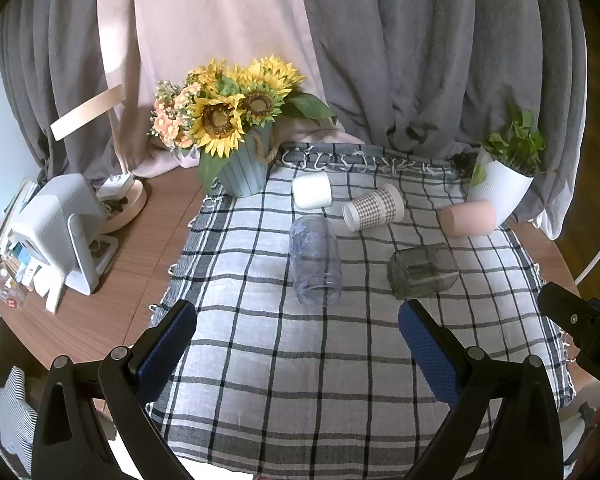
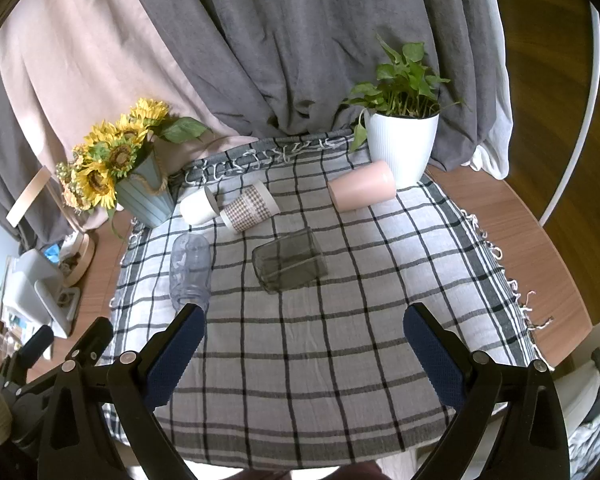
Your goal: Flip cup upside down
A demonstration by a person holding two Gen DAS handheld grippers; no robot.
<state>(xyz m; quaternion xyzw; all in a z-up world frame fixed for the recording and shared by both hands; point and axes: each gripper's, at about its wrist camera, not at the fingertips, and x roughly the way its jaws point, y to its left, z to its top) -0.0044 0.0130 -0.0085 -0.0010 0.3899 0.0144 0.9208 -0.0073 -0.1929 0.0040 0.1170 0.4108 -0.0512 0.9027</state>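
Observation:
Several cups lie on their sides on the checked cloth (image 1: 300,360). A clear bluish plastic cup (image 1: 315,261) (image 2: 191,270) lies nearest, mouth toward me. A smoky grey square glass (image 1: 422,271) (image 2: 289,260) lies to its right. Behind are a white cup (image 1: 312,190) (image 2: 199,203), a houndstooth paper cup (image 1: 374,207) (image 2: 250,207) and a pink cup (image 1: 469,219) (image 2: 362,191). My left gripper (image 1: 298,326) is open and empty, short of the clear cup. My right gripper (image 2: 304,328) is open and empty, short of the grey glass.
A sunflower pot (image 1: 242,172) (image 2: 146,192) stands at the cloth's back left, a white plant pot (image 1: 500,188) (image 2: 402,148) at the back right. A white device (image 1: 60,224) and clutter sit on the wooden table at left. Curtains hang behind.

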